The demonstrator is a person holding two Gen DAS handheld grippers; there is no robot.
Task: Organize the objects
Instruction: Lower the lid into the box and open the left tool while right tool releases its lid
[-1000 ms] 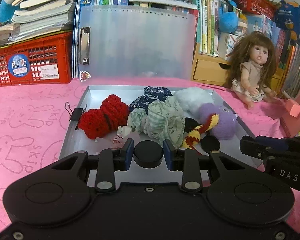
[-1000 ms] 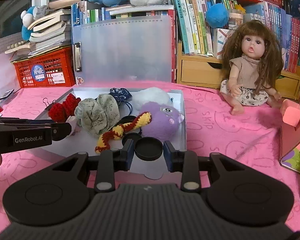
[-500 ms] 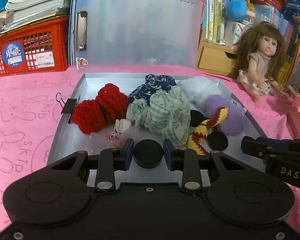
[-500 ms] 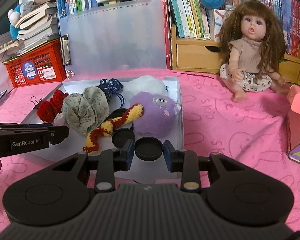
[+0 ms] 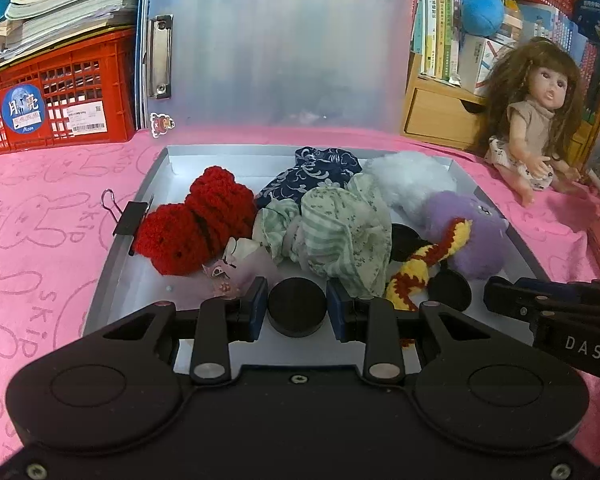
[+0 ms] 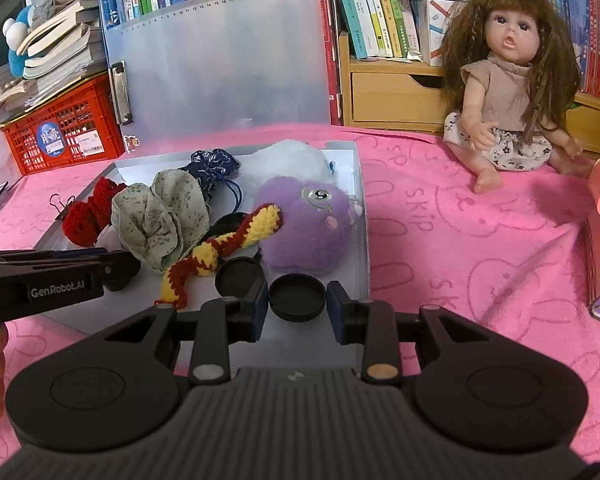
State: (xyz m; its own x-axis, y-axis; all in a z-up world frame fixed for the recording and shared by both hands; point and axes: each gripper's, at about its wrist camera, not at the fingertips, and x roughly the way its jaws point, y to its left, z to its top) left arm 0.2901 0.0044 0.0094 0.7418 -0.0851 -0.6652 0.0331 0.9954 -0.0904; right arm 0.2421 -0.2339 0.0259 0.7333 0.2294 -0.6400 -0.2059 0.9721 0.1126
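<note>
Left claw (image 5: 297,310), seen from its own wrist camera, is narrowed onto a black round cap (image 5: 297,312), one blue pad on each side of it. It points down at a slant over the near edge of a shallow grey tray (image 5: 112,264). Inside the tray lie a red crochet piece (image 5: 198,224), a green scrunchie (image 5: 340,232), a navy pouch (image 5: 308,172), white fluff (image 5: 408,180), a purple plush (image 5: 468,232) and a striped crochet snake (image 5: 428,264). The pink cloth (image 5: 40,220) covers the counter.

Right claw (image 6: 297,298), in its own view, is likewise narrowed onto a black lid (image 6: 297,296), held hollow side up over the tray's near right corner. A second black lid (image 6: 238,278) lies in the tray just left of it. A doll (image 6: 508,92) sits toward the counter's far right edge, before bookshelves (image 6: 380,8).
</note>
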